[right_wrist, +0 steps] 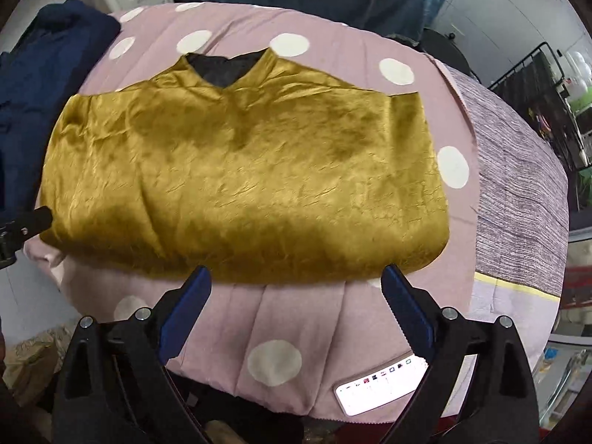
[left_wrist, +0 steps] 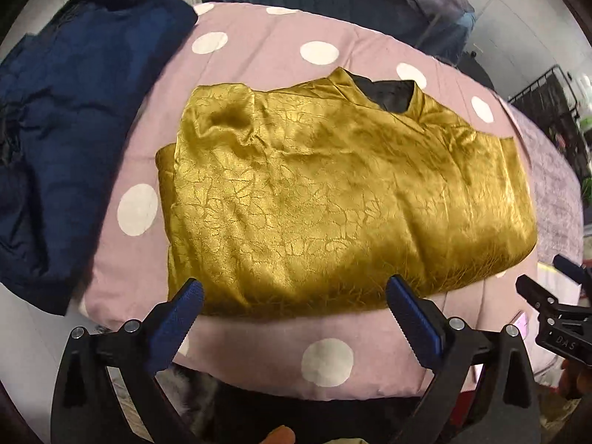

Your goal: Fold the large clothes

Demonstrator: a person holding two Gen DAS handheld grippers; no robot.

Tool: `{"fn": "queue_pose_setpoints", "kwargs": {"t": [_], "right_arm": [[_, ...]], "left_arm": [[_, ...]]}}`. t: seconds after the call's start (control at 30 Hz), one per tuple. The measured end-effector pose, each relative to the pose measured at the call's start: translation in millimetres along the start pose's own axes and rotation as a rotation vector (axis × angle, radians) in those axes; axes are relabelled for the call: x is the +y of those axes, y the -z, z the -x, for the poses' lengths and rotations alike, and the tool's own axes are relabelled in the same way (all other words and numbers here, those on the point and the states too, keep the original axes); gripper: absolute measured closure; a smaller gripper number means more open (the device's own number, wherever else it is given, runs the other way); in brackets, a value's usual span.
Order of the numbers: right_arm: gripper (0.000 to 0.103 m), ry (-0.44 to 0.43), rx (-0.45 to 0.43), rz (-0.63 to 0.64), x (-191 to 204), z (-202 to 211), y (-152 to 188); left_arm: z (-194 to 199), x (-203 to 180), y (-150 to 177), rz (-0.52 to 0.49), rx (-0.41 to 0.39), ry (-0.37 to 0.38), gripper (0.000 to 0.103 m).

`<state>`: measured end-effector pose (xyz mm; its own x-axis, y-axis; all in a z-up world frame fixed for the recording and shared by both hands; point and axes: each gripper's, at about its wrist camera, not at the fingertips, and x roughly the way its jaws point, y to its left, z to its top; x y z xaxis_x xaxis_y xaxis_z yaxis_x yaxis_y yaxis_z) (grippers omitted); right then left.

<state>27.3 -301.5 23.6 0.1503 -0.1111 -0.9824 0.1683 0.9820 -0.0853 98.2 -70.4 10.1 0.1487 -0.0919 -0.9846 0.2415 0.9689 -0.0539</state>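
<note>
One gold garment (left_wrist: 333, 192) lies folded on the pink polka-dot cover (left_wrist: 259, 55), filling the centre of both wrist views. Note its condition: glossy satin-like fabric with a crackled pattern, creased across the surface, folded into a broad, roughly rectangular shape. You can see the V-shaped neckline with black lining (right_wrist: 225, 68) at the upper centre of the right wrist view; in the left wrist view it sits at the upper right of the garment. The near hem runs just above the fingertips in both views.

Check your left gripper (left_wrist: 294, 298): it points down at the cover from the lower centre of the frame, blue pads (left_wrist: 177, 322) spread wide, nothing between them, tips at the near edge of the garment. Your right gripper (right_wrist: 296, 281) has the same pose, jaws wide apart and empty, over the pink cover just below the hem; it also shows at the lower right edge of the left wrist view.

Dark blue clothing (left_wrist: 74, 118) lies at the upper left of both frames, beside the garment. A lit phone screen (right_wrist: 381, 388) rests at the lower right of the right wrist view
</note>
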Motion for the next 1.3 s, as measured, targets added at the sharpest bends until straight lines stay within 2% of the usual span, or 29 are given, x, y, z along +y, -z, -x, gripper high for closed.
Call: {"fn": "queue_pose_setpoints", "kwargs": {"t": [0.3,1.3], "right_arm": [[0.011,0.003,-0.018,0.040,8,15,8],[0.011,-0.003,-0.018,0.029,9,21,14]], "left_arm": [[-2,-23,13,-0.082,0.038,-0.034,0.007],[2,-26,21,-0.118,0.043,-0.055,0.006]]}}
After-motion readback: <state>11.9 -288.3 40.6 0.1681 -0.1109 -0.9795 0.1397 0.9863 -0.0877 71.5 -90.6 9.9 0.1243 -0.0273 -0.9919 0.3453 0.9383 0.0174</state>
